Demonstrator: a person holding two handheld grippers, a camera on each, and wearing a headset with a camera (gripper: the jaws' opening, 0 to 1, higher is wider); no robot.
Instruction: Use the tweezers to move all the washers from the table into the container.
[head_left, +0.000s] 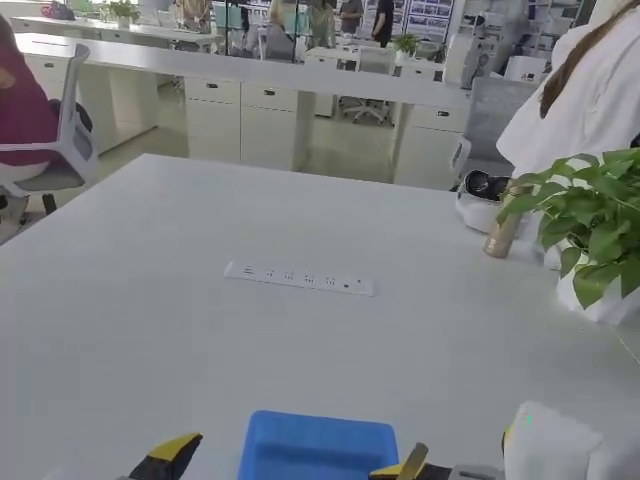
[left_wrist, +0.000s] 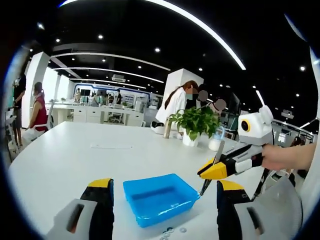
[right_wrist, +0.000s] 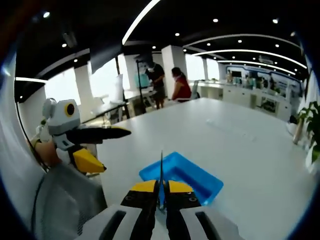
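On the white table (head_left: 320, 340) sits a blue box (left_wrist: 160, 197), and it looks to have nothing in it yet. Right by its near side, on the table, lie the washers (left_wrist: 171, 232). They are tiny and blurry at the edge of the left gripper view. I think there are a few little rings, but I cannot count them.

The right gripper (right_wrist: 161, 186) has its jaws squeezed tight on the tweezers (right_wrist: 161, 167). The tweezers stick straight out in line with the jaws, like a long thin nose. In the left gripper view their tip points down at the table, just beside a corner of the box. I cannot tell if the tweezer tips are pinched or apart.

The left gripper (left_wrist: 165, 183) has its jaws wide apart and holds nothing. The box and the washers sit between its two jaws in its own view.

No washer is picked up yet, so the job looks to be at its start. What matters for the next move is this: the washers lie on the person's side of the box, nearer than the tweezer tip and a bit toward the left gripper. So the right gripper would need to pull back and dip down to reach one. The rings lie flat, so pinching an edge could be tricky.
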